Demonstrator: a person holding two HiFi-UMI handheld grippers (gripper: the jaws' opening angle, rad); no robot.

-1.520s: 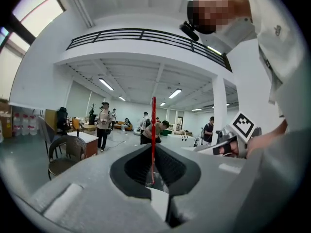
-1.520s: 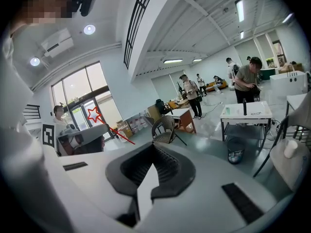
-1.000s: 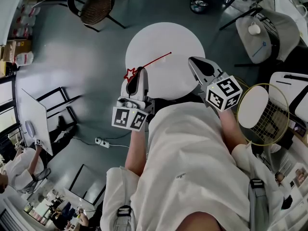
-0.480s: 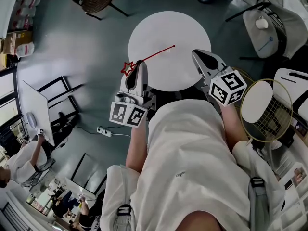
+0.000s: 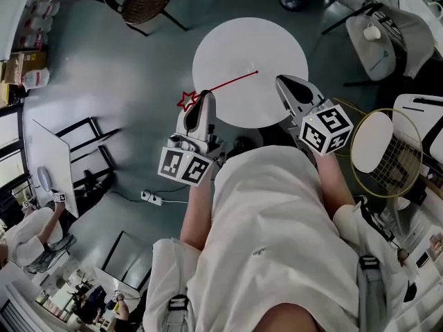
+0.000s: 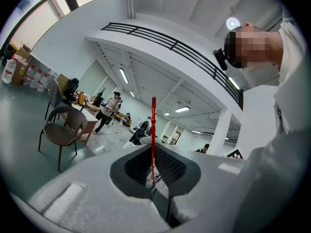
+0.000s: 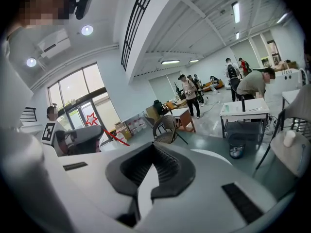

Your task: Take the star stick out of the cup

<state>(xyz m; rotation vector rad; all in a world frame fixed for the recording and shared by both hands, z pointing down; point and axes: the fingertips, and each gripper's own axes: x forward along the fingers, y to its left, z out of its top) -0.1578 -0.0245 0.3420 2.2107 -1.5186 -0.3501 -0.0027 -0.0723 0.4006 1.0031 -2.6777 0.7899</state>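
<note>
star stick (image 5: pixel 228 83), thin red rod, outline star, pinched by left hand-held gripper (image 5: pixel 205 99), right hand-held gripper (image 5: pixel 282 83) shut

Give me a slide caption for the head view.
Left gripper grips the red star stick over a round white table; right gripper empty.

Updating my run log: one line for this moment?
left hand-held gripper: shut on star stick | right hand-held gripper: shut, empty
</note>
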